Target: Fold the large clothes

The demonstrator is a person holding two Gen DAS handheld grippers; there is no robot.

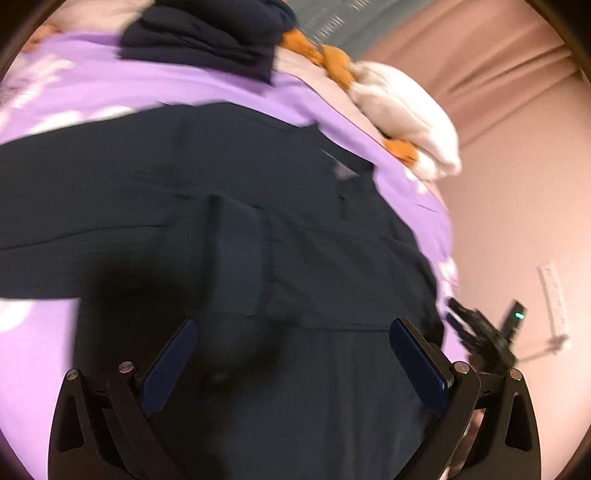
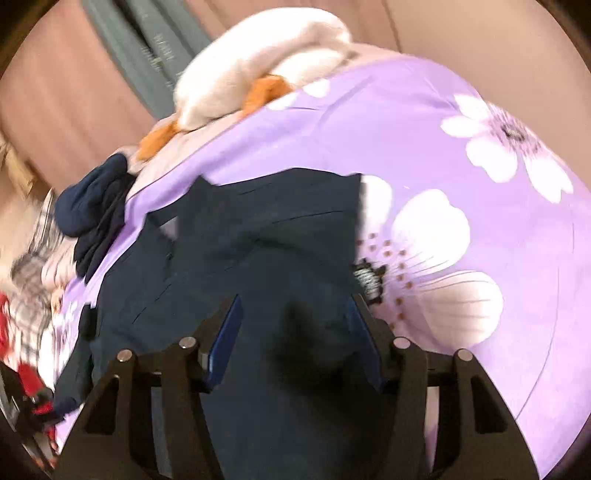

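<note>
I see my left claw and right claw: black linkage arms, silver pivot screws, blue finger pads.

a: what's around the bed?

b: a lilac bedspread printed with big white flowers covers it. past its edge runs a dusty-pink floor.

a: anything else?

b: a grey-green panel at the far side, blurred.

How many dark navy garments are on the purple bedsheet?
2: a spread navy shirt under both tools, and a crumpled navy pile farther away beside the white plush toy. Others may be hidden.
</note>
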